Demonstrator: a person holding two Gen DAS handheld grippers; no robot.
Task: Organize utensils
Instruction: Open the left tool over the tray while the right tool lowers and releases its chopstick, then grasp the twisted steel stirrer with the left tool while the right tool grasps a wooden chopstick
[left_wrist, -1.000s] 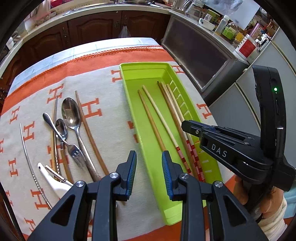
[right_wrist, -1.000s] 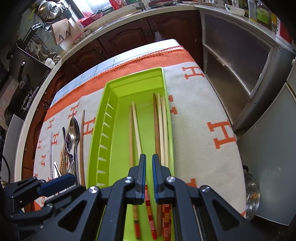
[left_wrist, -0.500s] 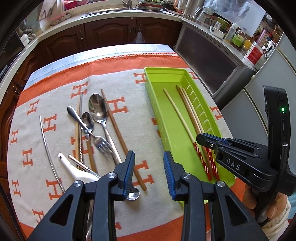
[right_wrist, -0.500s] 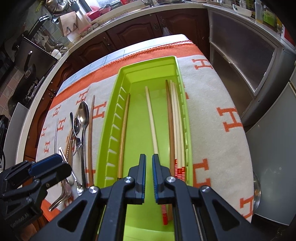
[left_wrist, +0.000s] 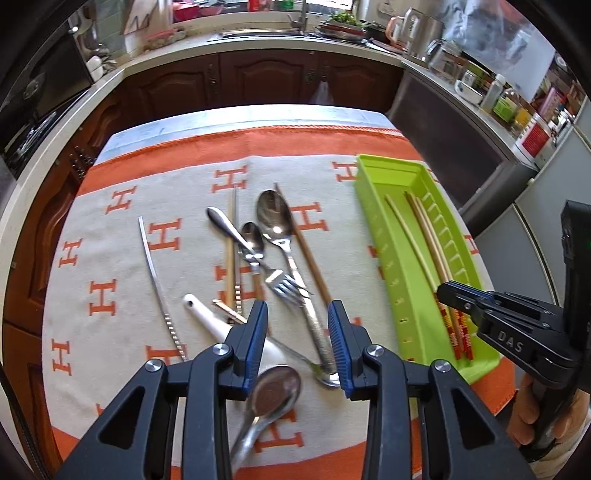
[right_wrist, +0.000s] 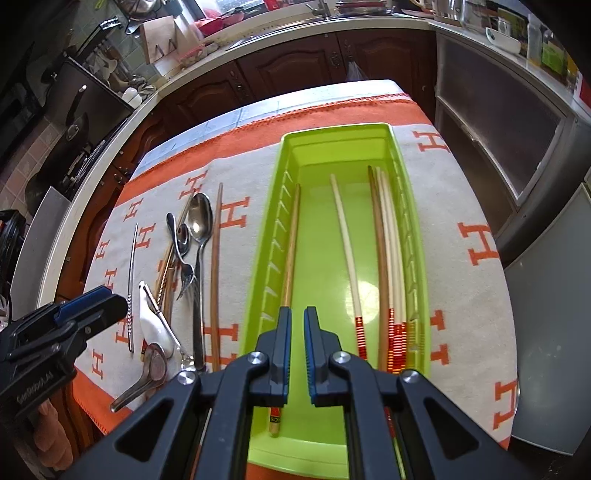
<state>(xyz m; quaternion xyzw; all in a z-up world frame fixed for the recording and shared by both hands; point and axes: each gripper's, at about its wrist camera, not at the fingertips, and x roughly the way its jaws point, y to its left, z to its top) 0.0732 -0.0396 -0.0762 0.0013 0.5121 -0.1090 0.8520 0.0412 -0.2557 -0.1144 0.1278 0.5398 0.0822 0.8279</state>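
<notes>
So the loose cutlery pile sits right out ahead of the left gripper (left_wrist: 297, 345), whose fingers are spread partway and have just been opening, with nothing pinched. The long spoon (left_wrist: 291, 266) runs handle-first toward the gap between those fingers, with the fork (left_wrist: 275, 278) lying just left of its handle and the brown chopstick (left_wrist: 306, 251) running along its right side.

My guess on handling: the metal pieces are stiff, a bit weighty and slick, so I'd grab the spoon on the textured part of the handle near the fingers, not the polished bowl. The chopstick is light and rigid but thin and flat on the blanket (left_wrist: 118, 258), so probably fiddly to get under.

The right gripper (right_wrist: 297, 345) has its fingers pressed nearly together, empty, hovering over the near end of the green tray (right_wrist: 266, 236), where five chopsticks already lie.

Hard to read: the pile overlaps a lot, the small spoon (left_wrist: 275, 391) under the left fingers is blurry and partly covered, and the white ceramic spoon (left_wrist: 207, 317) disappears behind the left finger.
</notes>
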